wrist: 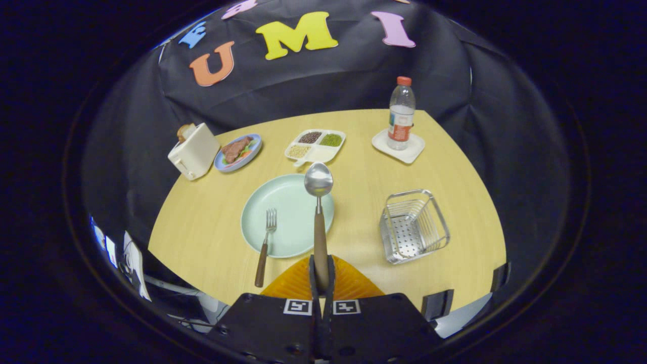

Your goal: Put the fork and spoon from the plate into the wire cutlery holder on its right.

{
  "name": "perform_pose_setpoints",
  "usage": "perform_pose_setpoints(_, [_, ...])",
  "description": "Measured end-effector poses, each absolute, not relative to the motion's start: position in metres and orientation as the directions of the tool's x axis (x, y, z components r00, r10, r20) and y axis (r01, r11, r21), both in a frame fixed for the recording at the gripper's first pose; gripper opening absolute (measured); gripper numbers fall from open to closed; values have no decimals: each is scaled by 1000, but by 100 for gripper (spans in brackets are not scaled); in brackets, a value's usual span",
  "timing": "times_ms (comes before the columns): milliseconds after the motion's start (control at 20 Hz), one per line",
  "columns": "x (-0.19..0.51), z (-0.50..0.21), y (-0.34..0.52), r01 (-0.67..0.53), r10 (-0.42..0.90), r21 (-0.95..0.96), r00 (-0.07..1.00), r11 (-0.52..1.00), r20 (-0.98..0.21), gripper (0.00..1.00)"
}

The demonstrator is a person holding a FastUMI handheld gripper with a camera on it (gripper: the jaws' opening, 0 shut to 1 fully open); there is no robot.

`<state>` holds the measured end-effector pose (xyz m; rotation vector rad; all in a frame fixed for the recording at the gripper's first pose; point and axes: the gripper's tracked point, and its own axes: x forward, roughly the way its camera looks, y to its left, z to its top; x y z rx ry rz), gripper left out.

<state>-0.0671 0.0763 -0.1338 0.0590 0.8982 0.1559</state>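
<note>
The place was a recording booth dressed up as a dining spot, not a real home. Black cloth [323, 86] hung in folds as a backdrop behind a light wooden table [455, 167] with a rounded edge. On the table sat meal props: a toaster [194, 151] with bread, a plate of food [238, 151], a divided tray of beans [316, 145] and a water bottle [401, 114] on a coaster [399, 146]. Cables and equipment [167, 293] lay on the floor at the near left.

The wooden-handled spoon [318, 212] stands lifted above the pale green plate [283, 202], where the fork [266, 242] lies, the wire holder [414, 225] to their right.
</note>
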Motion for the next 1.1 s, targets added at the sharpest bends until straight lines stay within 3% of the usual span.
perform_pose_setpoints(350, [-97,-116,23,-8,119,145,612,989,-782,0])
perform_pose_setpoints(550, [-114,-112,-16,-49,44,19,578,999,-815,0])
perform_pose_setpoints(800, [-128,-124,-28,-57,105,89,467,994,-878,0])
perform_pose_setpoints(1100, [-115,-113,-38,-9,69,73,443,997,-894,0])
